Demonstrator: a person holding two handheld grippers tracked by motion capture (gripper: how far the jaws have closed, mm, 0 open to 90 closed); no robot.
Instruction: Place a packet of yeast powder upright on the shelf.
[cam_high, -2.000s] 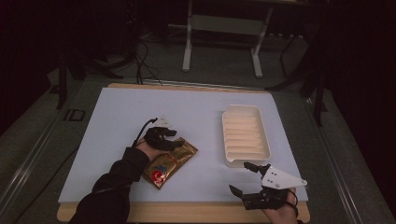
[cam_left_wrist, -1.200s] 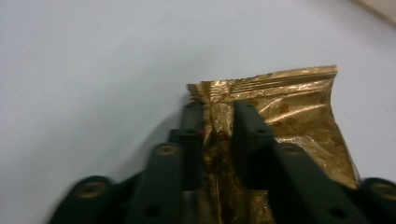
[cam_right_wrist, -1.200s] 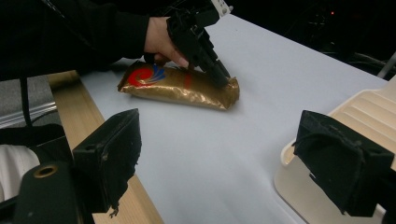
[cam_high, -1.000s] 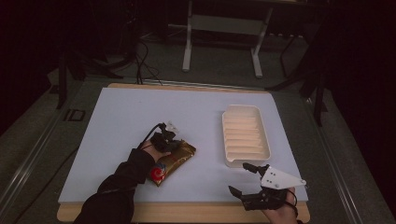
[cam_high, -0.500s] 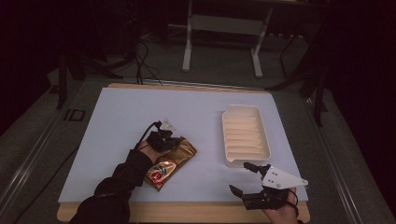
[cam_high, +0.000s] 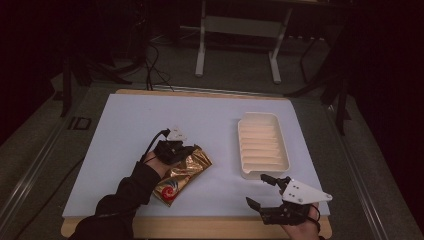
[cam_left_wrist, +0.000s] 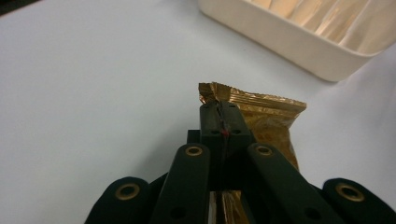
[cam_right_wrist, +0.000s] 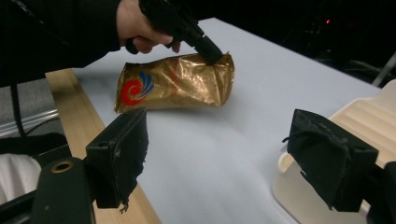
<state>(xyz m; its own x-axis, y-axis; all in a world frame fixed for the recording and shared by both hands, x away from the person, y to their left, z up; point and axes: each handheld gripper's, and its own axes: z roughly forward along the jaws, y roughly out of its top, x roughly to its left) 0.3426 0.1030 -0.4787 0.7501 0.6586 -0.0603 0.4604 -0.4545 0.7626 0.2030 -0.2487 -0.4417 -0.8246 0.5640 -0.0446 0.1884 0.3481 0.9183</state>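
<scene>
Gold packet: since the left gripper's jaws have its top edge pinched, the gold packet (cam_high: 181, 175) sits tilted near the middle of the white table top (cam_high: 125, 130), roughly 9 o'clock from the tray, with its far end off the surface in the right gripper view.

Left gripper: the left gripper (cam_high: 186, 151) is clamped tight on the packet's crimped seam; the left gripper view shows the two black jaws pressed together with foil between them (cam_left_wrist: 223, 119), which the high view is too small to show.

Packet print: the right gripper view gives a red and blue swirl logo (cam_right_wrist: 135, 88) on the foil; in the left gripper view that side is out of sight, with just plain gold wrapper (cam_left_wrist: 271, 116).

Right gripper: the right gripper (cam_high: 261, 191) hangs at about 5 o'clock on the table with jaws wide apart, nothing between them; they've just been closing a little.

Tray: the cream ribbed tray (cam_high: 263, 145) is at 3 o'clock from the packet, well apart from it.

Cut off: the tray is clipped by the frame edge in both gripper views, and the packet's lower end is hidden behind the jaws in the left gripper view.

Hard to read: any text on the wrapper is too blurry.
</scene>
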